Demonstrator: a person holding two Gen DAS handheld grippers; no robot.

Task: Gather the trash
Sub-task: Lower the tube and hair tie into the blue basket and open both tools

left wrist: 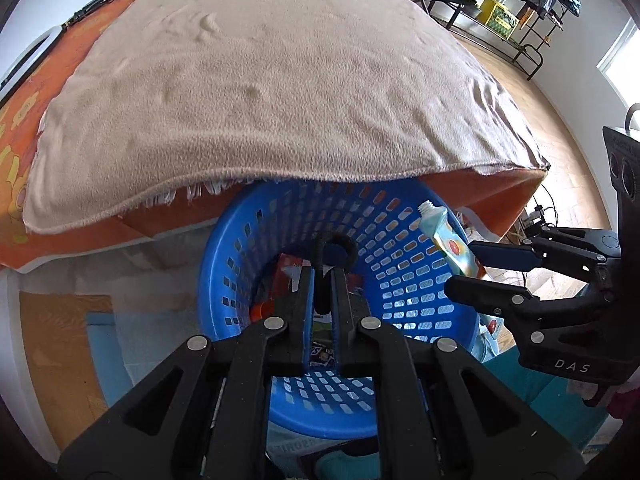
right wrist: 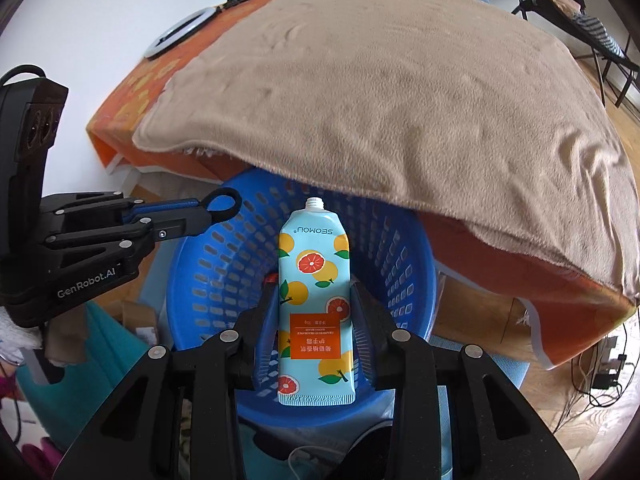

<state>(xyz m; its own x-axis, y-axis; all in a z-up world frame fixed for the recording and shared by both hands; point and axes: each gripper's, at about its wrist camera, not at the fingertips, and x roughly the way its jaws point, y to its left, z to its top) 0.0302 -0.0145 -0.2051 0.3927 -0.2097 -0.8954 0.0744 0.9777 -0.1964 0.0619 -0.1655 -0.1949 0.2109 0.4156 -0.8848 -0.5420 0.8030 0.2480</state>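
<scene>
Both fingers of our right gripper clasp the capless hand-cream tube mid-body above the blue basket. Our left gripper pinches a black loop. We judge the tube light, soft and squashy, best held at its flat middle.

Below the left gripper, the basket's contents are mostly hidden; ahead, the blanket covers its far rim.

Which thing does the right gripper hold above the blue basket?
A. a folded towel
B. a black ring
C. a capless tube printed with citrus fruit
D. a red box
C: the right gripper is shut on the tube, its open neck pointing away, over the blue basket.
</scene>
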